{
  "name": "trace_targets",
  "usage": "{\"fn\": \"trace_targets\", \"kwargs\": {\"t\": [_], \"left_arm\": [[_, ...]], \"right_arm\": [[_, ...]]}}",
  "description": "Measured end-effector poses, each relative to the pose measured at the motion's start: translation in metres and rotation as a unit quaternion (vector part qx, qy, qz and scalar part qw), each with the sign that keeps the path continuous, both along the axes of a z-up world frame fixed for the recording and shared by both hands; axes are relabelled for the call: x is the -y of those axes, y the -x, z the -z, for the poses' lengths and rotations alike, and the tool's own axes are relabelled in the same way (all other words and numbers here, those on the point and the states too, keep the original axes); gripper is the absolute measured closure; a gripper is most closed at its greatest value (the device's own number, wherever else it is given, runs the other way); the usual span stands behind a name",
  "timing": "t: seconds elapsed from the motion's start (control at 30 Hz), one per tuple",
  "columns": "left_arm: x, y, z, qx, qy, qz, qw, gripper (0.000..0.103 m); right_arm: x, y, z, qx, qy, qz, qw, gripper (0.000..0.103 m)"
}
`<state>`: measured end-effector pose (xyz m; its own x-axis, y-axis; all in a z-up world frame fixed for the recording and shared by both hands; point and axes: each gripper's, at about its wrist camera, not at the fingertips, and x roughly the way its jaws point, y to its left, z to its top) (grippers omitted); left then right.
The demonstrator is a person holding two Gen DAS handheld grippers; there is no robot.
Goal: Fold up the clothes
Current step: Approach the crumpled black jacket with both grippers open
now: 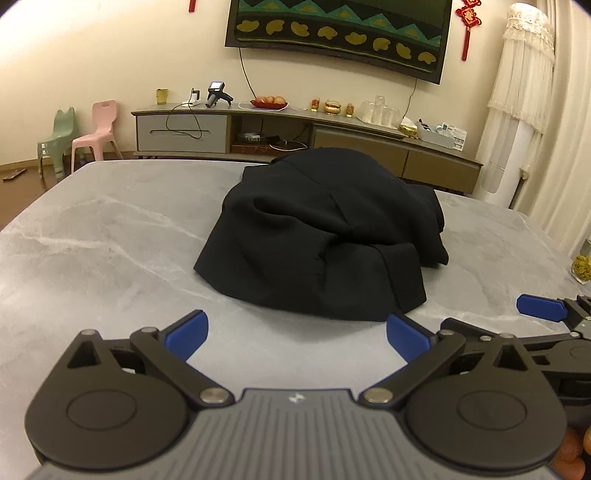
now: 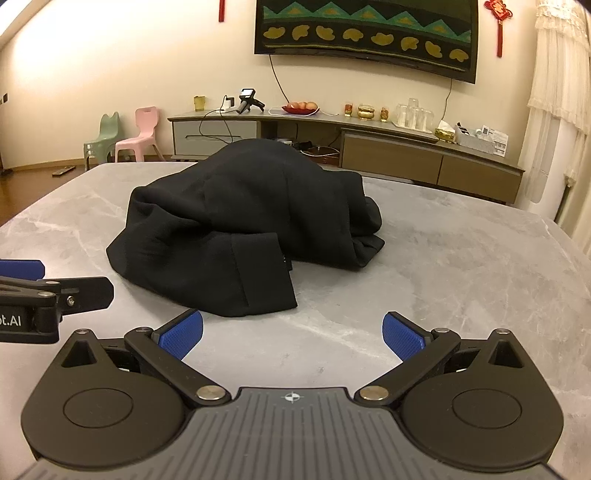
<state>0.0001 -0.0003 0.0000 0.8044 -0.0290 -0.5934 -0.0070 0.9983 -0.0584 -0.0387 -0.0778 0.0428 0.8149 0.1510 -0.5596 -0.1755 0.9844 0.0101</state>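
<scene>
A black garment (image 1: 325,236) lies crumpled in a heap on the grey marble table (image 1: 110,236); the right wrist view shows the same black garment (image 2: 236,225) with a folded hem facing me. My left gripper (image 1: 297,338) stands open just short of the heap's near edge, nothing between its blue pads (image 1: 186,334). My right gripper (image 2: 291,338) is open too, hovering over bare table to the right of the hem. Each gripper shows at the edge of the other's view: the right gripper (image 1: 541,308) and the left gripper (image 2: 22,269).
Beyond the table stand a long TV cabinet (image 1: 295,129) with fruit and glasses, a wall screen (image 1: 340,33), a pink chair (image 1: 96,129) and a green chair (image 1: 59,136). A container with yellow contents (image 1: 581,266) sits at the table's right edge. Oranges (image 1: 570,454) show at the bottom right.
</scene>
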Motion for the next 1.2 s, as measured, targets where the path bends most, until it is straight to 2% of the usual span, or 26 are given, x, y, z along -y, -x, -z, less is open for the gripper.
{"fn": "trace_targets", "kwargs": {"t": [0.1, 0.2, 0.43, 0.63, 0.77, 0.8, 0.87, 0.9, 0.97, 1.0, 1.07, 1.2], "left_arm": [[0.004, -0.001, 0.000, 0.001, -0.008, -0.008, 0.9999, 0.000], [0.009, 0.003, 0.001, 0.001, -0.006, -0.004, 1.0000, 0.000], [-0.002, 0.006, -0.004, -0.021, 0.038, 0.011, 0.9990, 0.000], [0.002, 0.012, -0.009, -0.011, 0.029, 0.021, 0.9993, 0.000], [0.008, 0.017, -0.011, -0.011, 0.022, 0.035, 0.9991, 0.036], [0.010, 0.018, -0.011, -0.012, 0.023, 0.039, 0.9989, 0.041], [0.013, 0.019, -0.012, -0.012, 0.021, 0.045, 0.9987, 0.062], [0.014, 0.020, -0.013, -0.011, 0.020, 0.047, 0.9986, 0.069], [0.017, 0.021, -0.014, -0.009, 0.015, 0.047, 0.9987, 0.096], [0.018, 0.021, -0.015, -0.009, 0.016, 0.048, 0.9987, 0.100], [0.019, 0.021, -0.015, -0.007, 0.017, 0.047, 0.9987, 0.102], [0.022, 0.023, -0.019, 0.000, 0.012, 0.045, 0.9989, 0.103]], "right_arm": [[0.001, -0.002, 0.000, -0.001, -0.001, 0.002, 1.000, 0.001], [-0.008, -0.001, -0.003, 0.002, 0.020, 0.001, 1.000, 0.001], [-0.013, 0.003, -0.007, 0.001, 0.020, 0.001, 1.000, 0.001], [-0.014, 0.004, -0.010, 0.000, 0.019, -0.002, 1.000, 0.001], [-0.012, 0.007, -0.013, 0.011, 0.012, -0.006, 1.000, 0.004], [-0.012, 0.008, -0.014, 0.011, 0.011, -0.006, 1.000, 0.008], [-0.012, 0.009, -0.016, 0.010, 0.010, -0.007, 1.000, 0.016], [-0.012, 0.009, -0.016, 0.009, 0.010, -0.008, 1.000, 0.022], [-0.012, 0.010, -0.016, 0.006, 0.010, -0.009, 1.000, 0.031], [-0.012, 0.009, -0.015, 0.004, 0.011, -0.010, 1.000, 0.039], [-0.012, 0.009, -0.015, 0.000, 0.011, -0.011, 1.000, 0.046], [-0.012, 0.008, -0.015, -0.004, 0.007, -0.015, 1.000, 0.068]]}}
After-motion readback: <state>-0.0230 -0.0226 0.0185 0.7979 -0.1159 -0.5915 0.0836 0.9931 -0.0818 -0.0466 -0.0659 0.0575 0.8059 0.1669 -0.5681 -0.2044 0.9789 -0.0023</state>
